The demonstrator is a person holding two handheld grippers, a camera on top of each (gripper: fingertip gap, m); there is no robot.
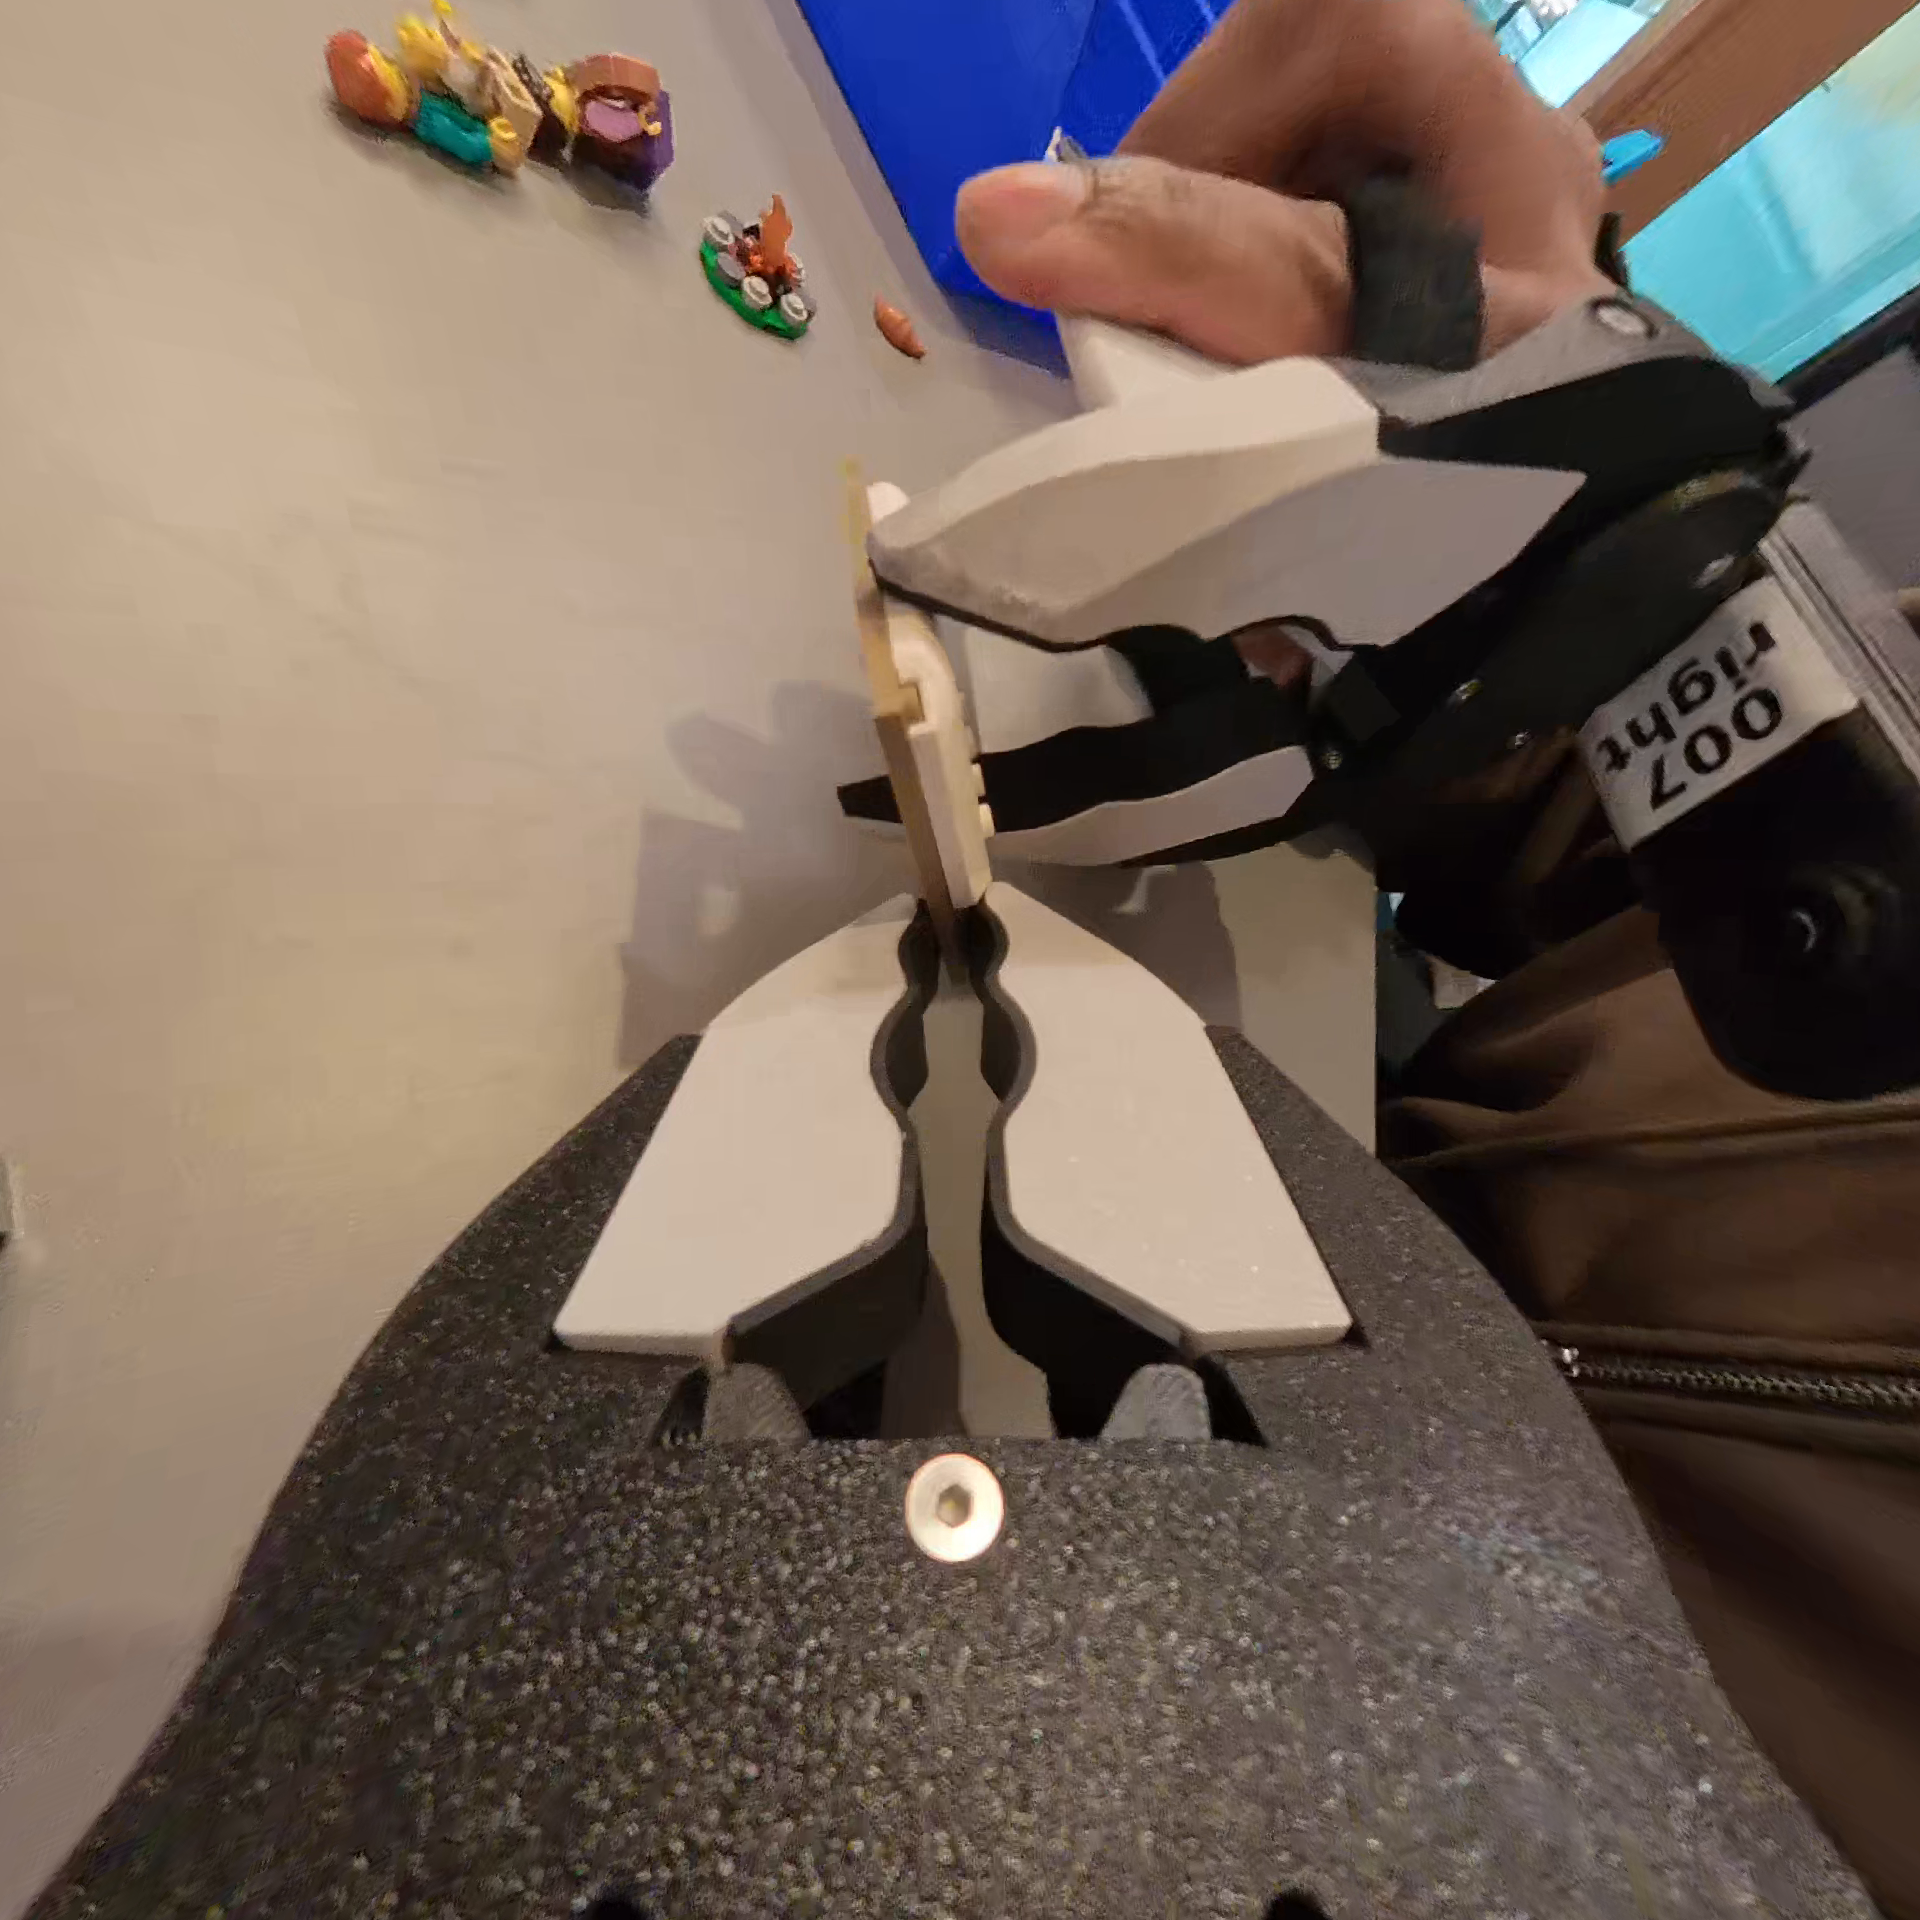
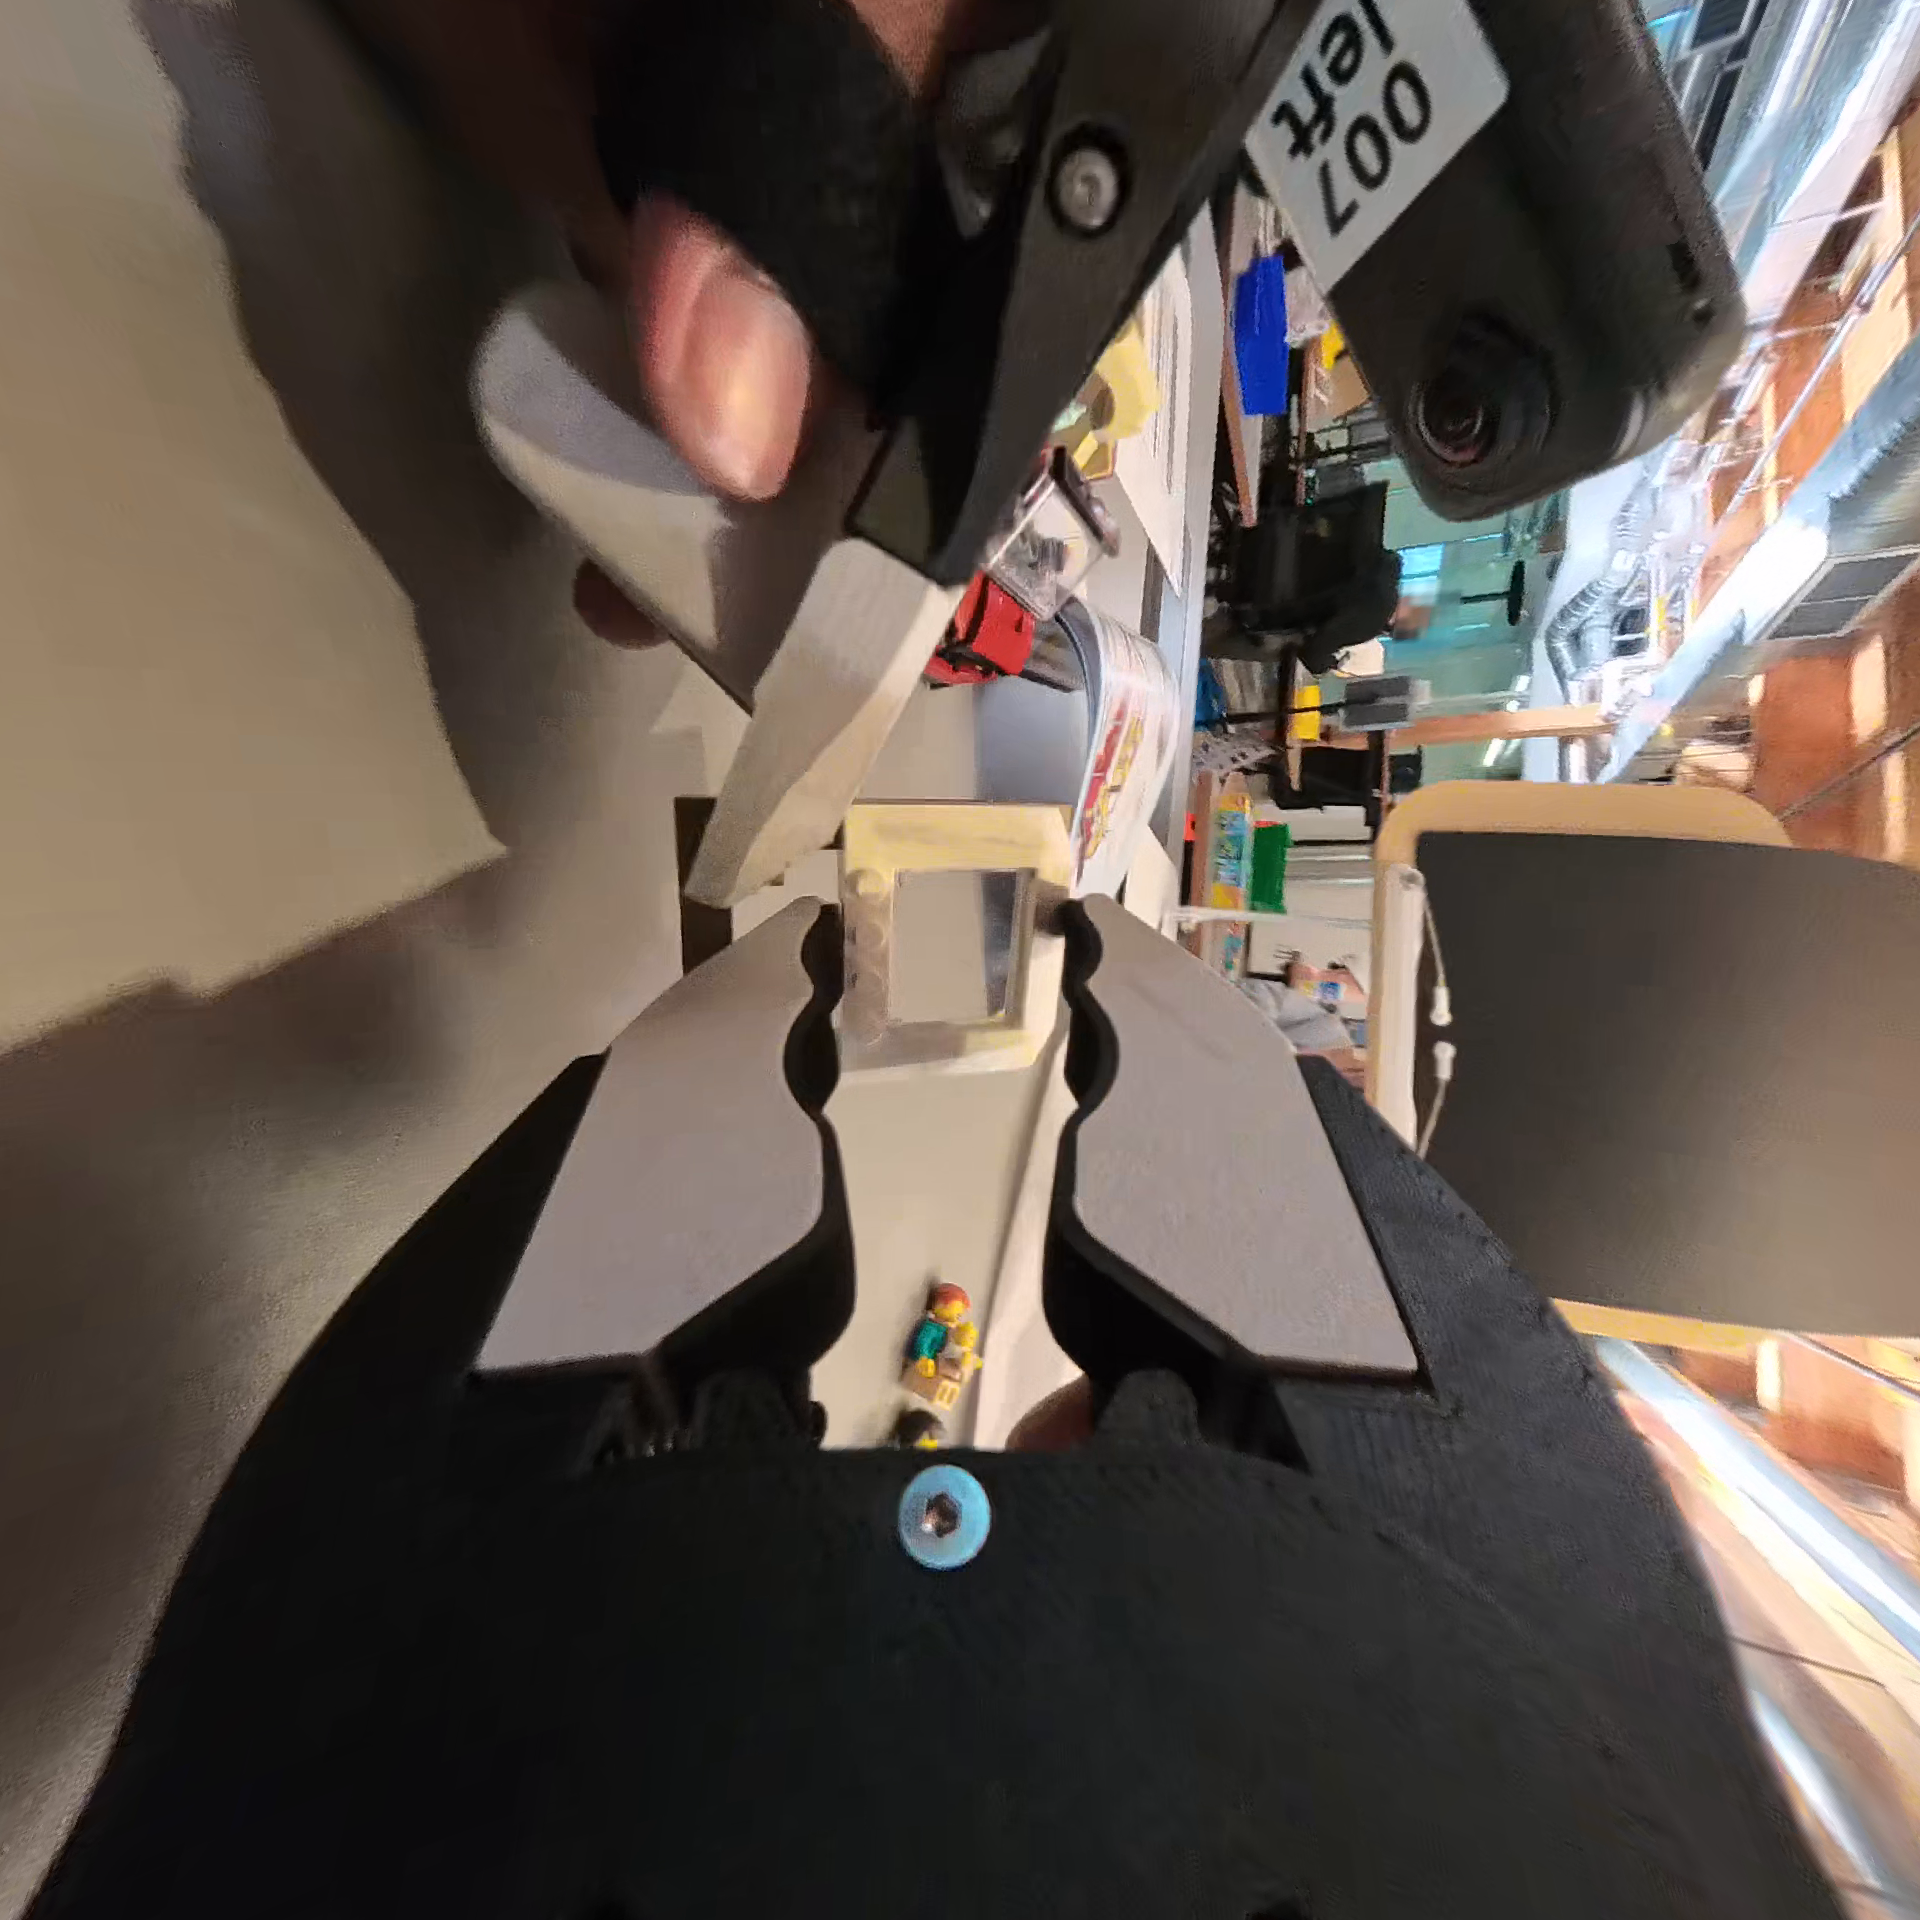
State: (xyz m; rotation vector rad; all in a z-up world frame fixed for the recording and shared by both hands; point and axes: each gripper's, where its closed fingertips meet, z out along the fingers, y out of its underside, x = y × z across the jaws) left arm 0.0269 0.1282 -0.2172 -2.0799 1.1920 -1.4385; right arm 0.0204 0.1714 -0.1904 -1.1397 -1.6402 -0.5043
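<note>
Left gripper (image 1: 951, 925) pinched on the lower edge of an upright tan plate (image 1: 902, 717) above the grey table (image 1: 312, 623), right gripper (image 2: 940, 925) clamped across the white window frame (image 2: 951, 935) on that plate.

On my table (image 1: 312, 623): a cluster of toy figures (image 1: 499, 104), a green campfire piece (image 1: 758, 272), a small brown bit (image 1: 900, 327) beside it. Blue bin (image 1: 956, 125) behind. Elsewhere a minifigure (image 2: 945, 1335), red box (image 2: 987, 623), booklet (image 2: 1127, 727), chair (image 2: 1621, 1039).
</note>
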